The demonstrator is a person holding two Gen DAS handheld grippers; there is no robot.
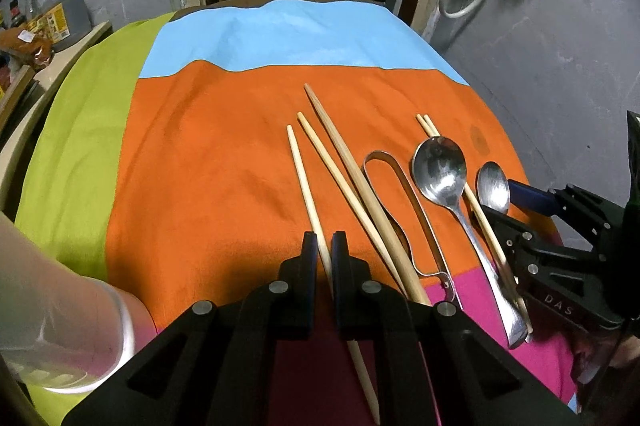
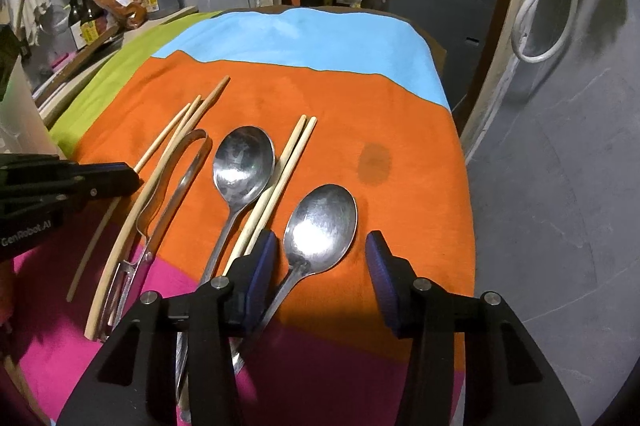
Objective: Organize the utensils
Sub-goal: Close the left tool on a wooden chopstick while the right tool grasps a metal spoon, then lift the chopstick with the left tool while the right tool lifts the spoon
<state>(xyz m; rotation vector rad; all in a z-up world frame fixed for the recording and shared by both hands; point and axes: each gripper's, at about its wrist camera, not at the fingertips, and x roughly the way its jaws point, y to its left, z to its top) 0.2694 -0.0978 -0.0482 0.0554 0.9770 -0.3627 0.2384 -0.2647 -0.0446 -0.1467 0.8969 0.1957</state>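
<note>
In the left wrist view my left gripper (image 1: 325,243) is shut on a pale chopstick (image 1: 304,178) that runs between its pads. Two more chopsticks (image 1: 340,170), one darker and longer, lie just right of it beside metal tongs (image 1: 404,202). Further right are a large spoon (image 1: 440,166), a pair of chopsticks (image 1: 425,123) partly under it, and a small spoon (image 1: 494,186). In the right wrist view my right gripper (image 2: 320,252) stands open astride the small spoon (image 2: 322,218); its left pad is close to the handle and its right pad is apart from the bowl.
The utensils lie on a cloth (image 2: 400,130) of orange, blue, green and pink panels over a table, with a dark stain (image 2: 374,162). Grey floor drops away on the right. Bottles (image 2: 92,10) crowd a counter at the left. A gloved hand (image 1: 52,298) is at lower left.
</note>
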